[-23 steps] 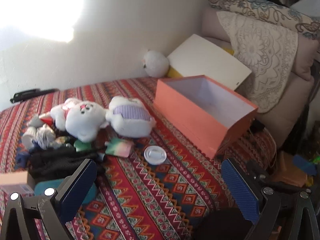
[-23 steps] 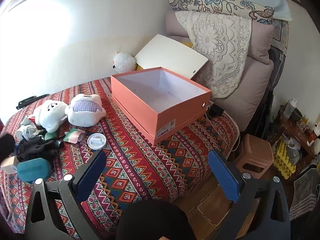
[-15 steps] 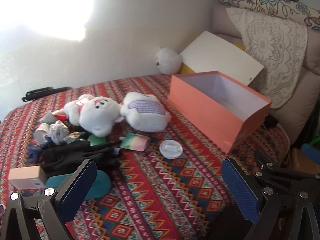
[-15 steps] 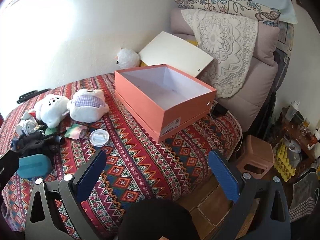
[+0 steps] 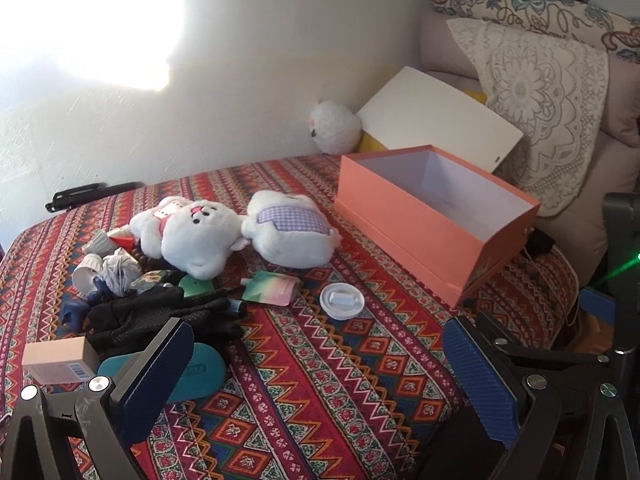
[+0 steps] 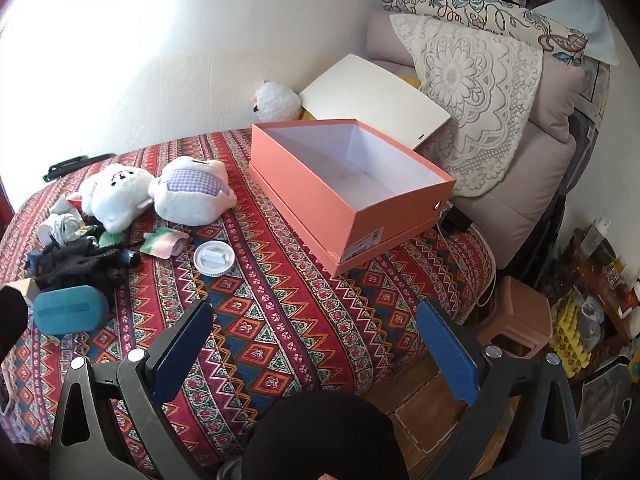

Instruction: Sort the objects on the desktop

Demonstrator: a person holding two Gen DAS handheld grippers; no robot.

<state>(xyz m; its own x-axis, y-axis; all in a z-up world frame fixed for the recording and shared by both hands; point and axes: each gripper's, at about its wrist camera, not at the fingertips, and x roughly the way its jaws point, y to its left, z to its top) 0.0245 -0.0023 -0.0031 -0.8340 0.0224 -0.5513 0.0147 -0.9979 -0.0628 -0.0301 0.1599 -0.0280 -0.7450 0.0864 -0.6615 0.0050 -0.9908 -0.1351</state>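
An open, empty orange box [image 5: 424, 220] [image 6: 344, 192] stands on the patterned cloth at the right. Left of it lie two white plush toys [image 5: 200, 236] [image 6: 192, 192], a white round lid [image 5: 342, 300] [image 6: 214, 258], a pastel pouch [image 5: 272, 288], black gloves [image 5: 160, 316] [image 6: 76, 264], a teal case [image 5: 200, 372] [image 6: 70, 310] and a small pink carton [image 5: 56, 358]. My left gripper [image 5: 320, 364] is open and empty, low over the cloth near the teal case. My right gripper [image 6: 316, 344] is open and empty above the table's front edge.
The box's white lid [image 5: 440, 120] leans on the wall behind a white plush ball [image 5: 334, 126]. Cushions [image 6: 480, 92] stack at the right. A black pen [image 5: 88, 194] lies at the back left. A brown stool [image 6: 516, 320] stands on the floor.
Both views have shifted: the left gripper has swung left and pulled back a little, so the box and toys sit further right in its view. The right gripper has moved slightly.
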